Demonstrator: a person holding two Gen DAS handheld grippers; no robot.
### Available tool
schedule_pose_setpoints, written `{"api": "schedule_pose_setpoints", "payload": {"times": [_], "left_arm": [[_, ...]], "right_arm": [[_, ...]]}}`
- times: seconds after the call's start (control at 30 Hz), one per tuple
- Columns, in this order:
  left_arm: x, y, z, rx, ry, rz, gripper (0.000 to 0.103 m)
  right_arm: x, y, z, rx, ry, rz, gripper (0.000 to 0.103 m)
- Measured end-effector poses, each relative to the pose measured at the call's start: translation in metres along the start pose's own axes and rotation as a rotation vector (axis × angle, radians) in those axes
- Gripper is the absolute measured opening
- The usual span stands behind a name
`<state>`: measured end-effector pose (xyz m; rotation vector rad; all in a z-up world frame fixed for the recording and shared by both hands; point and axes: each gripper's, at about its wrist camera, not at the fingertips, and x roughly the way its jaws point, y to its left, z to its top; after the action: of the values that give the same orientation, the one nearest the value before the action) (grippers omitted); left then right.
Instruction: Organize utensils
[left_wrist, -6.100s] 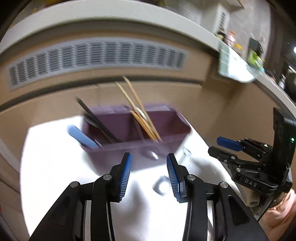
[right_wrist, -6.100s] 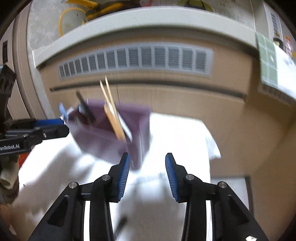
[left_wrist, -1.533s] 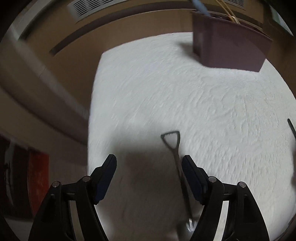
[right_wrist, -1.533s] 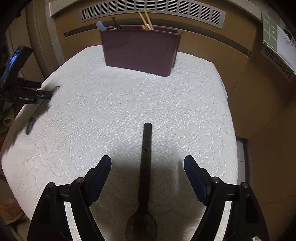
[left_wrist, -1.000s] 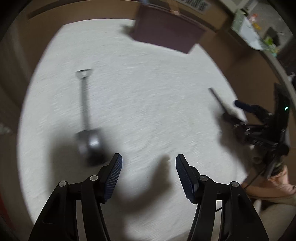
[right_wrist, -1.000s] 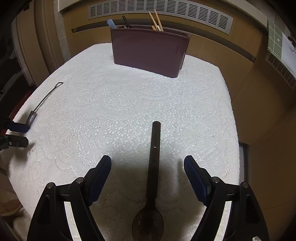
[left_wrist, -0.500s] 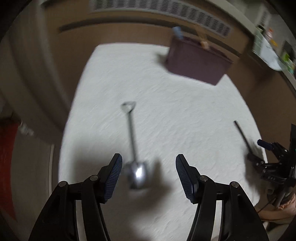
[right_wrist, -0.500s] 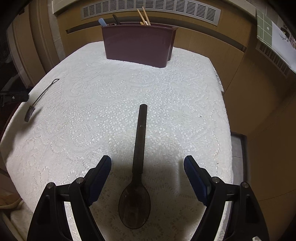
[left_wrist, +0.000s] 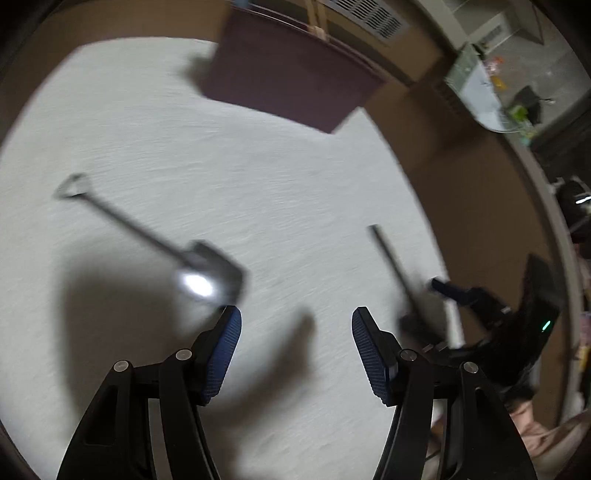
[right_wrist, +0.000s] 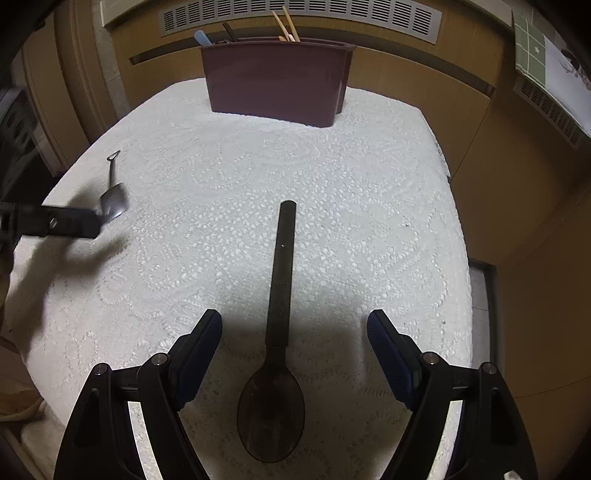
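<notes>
Lace pattern of tablecloth (right_wrist: 332, 177) in right wrist view only

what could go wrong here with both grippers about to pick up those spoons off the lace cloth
1. The dark spoon lies flat on the lace tablecloth; the right gripper, open astride its handle, might snag the cloth or let the thin handle slip.
2. The left gripper is off to one side of the shovel-shaped metal spoon, and its view is blurred, so closing now would likely miss.
3. The maroon holder already holds chopsticks that an inserted spoon could knock.
</notes>
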<state>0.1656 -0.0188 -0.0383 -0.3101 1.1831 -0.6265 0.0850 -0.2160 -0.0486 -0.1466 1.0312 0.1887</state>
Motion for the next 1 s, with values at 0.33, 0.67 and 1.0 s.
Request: {"api": "schedule_pose_setpoints", "payload": {"times": [0.33,0.67,1.0], "left_arm": [[-0.025,0.020,0.061,0.216,-0.032,0.213,0.065],[-0.042,0.083,0.029,0.149,0.042,0.227,0.065],[-0.034,0.004,-0.029,0.498,0.094,0.360,0.065]], "right_arm": [[-0.004,0.000,-0.006,-0.022,-0.021,0.028,0.079],[0.000,-0.004,0.004,0.043,0.001,0.081,0.067],[-0.004,0.011,0.016,-0.017,-0.018,0.091,0.064]]}}
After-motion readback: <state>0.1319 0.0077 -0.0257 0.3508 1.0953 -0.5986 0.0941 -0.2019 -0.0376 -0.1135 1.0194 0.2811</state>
